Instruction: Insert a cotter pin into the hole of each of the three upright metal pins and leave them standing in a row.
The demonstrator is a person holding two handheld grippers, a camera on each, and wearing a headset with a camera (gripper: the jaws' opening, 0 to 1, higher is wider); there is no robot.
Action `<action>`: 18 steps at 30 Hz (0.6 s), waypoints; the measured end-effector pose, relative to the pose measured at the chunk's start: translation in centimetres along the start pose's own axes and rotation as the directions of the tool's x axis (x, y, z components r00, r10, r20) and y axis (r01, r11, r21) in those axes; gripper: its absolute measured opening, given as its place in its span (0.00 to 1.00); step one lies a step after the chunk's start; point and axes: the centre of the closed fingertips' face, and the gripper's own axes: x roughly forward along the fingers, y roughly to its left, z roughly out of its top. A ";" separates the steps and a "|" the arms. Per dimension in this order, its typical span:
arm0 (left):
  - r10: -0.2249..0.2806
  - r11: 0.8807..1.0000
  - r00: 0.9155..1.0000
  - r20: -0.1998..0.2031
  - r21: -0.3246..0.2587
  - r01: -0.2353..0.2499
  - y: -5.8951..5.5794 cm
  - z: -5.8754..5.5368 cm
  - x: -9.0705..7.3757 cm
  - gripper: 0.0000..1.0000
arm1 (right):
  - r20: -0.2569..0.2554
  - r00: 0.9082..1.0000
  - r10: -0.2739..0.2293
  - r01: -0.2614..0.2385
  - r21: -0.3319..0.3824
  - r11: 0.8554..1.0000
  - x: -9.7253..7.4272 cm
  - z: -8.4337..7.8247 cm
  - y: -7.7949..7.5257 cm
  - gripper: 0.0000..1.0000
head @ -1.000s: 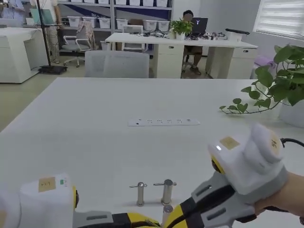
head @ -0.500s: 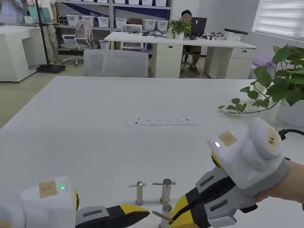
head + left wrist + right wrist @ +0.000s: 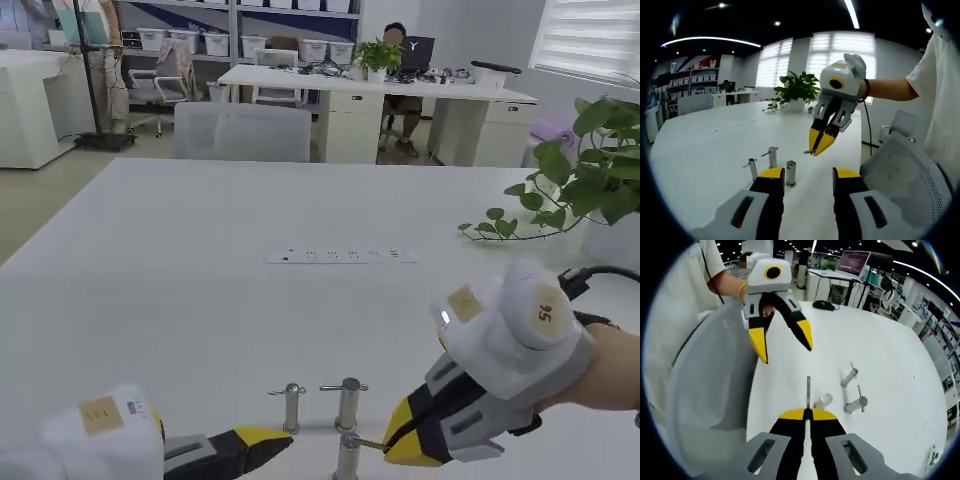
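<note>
Three upright metal pins stand on the white table. The two far pins each carry a cotter pin through the top. The near pin is bare. My right gripper is shut on a thin cotter pin, held just right of the near pin's top. My left gripper hangs open and holds nothing, to the left of the near pin.
A white power strip lies mid-table. A potted plant stands at the right edge. A grey chair sits at the far side, with desks and a seated person behind. A mesh chair is near the front edge.
My two grippers were close together over the near pin; the left one has drawn back to the left. The right one has pulled slightly right, with the cotter pin now showing at its tips.
</note>
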 end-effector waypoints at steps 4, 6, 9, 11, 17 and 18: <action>0.034 0.999 0.999 -0.002 -0.006 -0.034 0.6 -0.3 0.0 0.38 | -0.034 0.999 -0.011 0.010 -0.018 1.000 0.1 -0.8 -0.6 0.03; 0.045 0.999 0.999 -0.013 -0.006 -0.045 0.7 -0.7 0.1 0.38 | -0.045 0.999 -0.012 0.011 -0.017 1.000 0.2 -1.2 -0.8 0.03; 0.054 0.998 0.998 -0.025 -0.010 -0.054 0.8 -1.1 0.4 0.38 | -0.065 0.998 -0.019 0.018 -0.021 1.000 0.3 -1.8 -1.2 0.03; 0.059 0.998 0.998 -0.038 -0.005 -0.060 1.0 -1.4 0.6 0.38 | -0.080 0.997 -0.023 0.021 -0.024 0.999 0.4 -2.2 -1.4 0.03; 0.061 0.998 0.997 -0.051 0.010 -0.061 1.3 -1.5 1.4 0.38 | -0.117 0.993 -0.027 0.023 -0.037 0.999 0.6 -3.2 -1.8 0.03; 0.066 0.998 0.996 -0.054 0.016 -0.065 1.5 -1.5 1.6 0.38 | -0.125 0.992 -0.027 0.022 -0.042 0.999 0.7 -3.5 -1.9 0.03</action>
